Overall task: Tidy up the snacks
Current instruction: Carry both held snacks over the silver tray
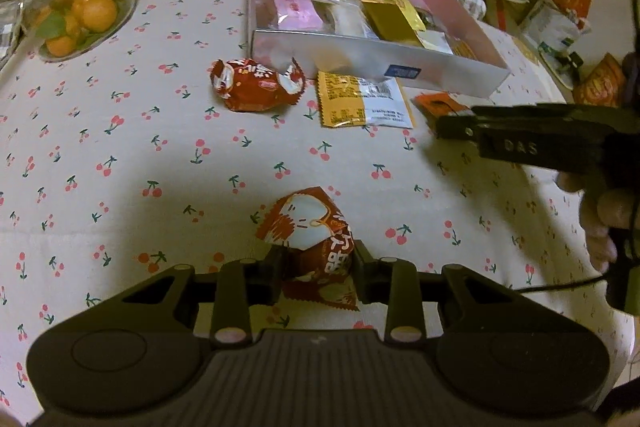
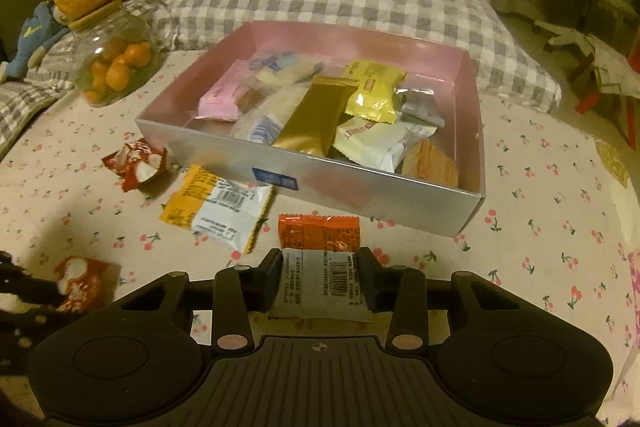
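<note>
Both grippers clamp snacks on the cherry-print cloth [image 2: 520, 187]: the left gripper [image 1: 316, 267] pinches a red-and-white crinkled packet [image 1: 314, 235], the right gripper [image 2: 322, 275] an orange-and-white flat sachet [image 2: 322, 259]. Each should lift clear of the silver-walled pink box's [image 2: 360, 187] rim before release.

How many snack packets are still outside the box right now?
4. One red packet in the left hand-held gripper, an orange-and-white one in the right hand-held gripper, another red packet and a yellow-and-white one on the cloth by the box.
</note>
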`<action>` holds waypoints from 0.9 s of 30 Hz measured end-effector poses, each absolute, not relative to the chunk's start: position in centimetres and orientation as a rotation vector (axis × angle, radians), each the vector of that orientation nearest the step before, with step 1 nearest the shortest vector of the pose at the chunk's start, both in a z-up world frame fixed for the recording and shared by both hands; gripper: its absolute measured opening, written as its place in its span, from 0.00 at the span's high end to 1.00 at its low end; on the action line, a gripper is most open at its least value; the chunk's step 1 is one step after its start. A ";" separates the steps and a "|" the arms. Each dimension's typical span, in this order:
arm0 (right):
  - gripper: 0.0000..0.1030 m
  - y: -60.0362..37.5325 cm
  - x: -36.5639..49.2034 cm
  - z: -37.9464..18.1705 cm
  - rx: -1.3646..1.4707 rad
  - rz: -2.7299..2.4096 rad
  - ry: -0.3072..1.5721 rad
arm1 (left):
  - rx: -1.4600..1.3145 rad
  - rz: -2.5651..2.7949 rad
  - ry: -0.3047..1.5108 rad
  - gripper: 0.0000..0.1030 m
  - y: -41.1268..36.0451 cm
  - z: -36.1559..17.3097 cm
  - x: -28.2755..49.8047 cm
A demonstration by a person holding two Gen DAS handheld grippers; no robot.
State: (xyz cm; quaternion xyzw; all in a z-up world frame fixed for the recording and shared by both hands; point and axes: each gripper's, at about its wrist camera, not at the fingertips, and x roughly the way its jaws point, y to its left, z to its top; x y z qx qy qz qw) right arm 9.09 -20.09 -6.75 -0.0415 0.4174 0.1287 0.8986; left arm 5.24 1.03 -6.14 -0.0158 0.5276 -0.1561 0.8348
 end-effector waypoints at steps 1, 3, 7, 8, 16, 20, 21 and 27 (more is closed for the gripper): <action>0.62 -20.1 8.9 -6.6 -0.084 0.269 0.864 | -0.035 -0.330 1.117 0.71 1.0 -6.1 5.3; 0.62 -20.1 8.6 -6.3 -0.077 0.272 0.865 | -0.041 -0.324 1.116 0.71 1.1 -6.1 5.3; 0.62 -20.4 8.3 -5.7 -0.042 0.267 0.881 | -0.061 -0.321 1.116 0.71 1.2 -5.9 5.4; 0.62 -20.6 8.2 -5.6 -0.032 0.267 0.886 | -0.065 -0.321 1.113 0.71 1.3 -5.7 5.4; 0.62 -21.9 7.6 -3.5 0.041 0.267 0.891 | -0.108 -0.331 1.072 0.71 1.5 -3.9 6.0; 0.62 -22.6 7.6 -2.0 0.085 0.269 0.857 | -0.108 -0.342 1.018 0.71 1.1 -2.3 6.3; 0.62 -22.7 7.7 -1.7 0.094 0.268 0.847 | -0.099 -0.345 0.997 0.71 1.0 -1.8 6.5; 0.62 -23.9 8.8 -0.7 0.143 0.249 0.808 | -0.070 -0.333 0.919 0.71 0.2 0.5 8.5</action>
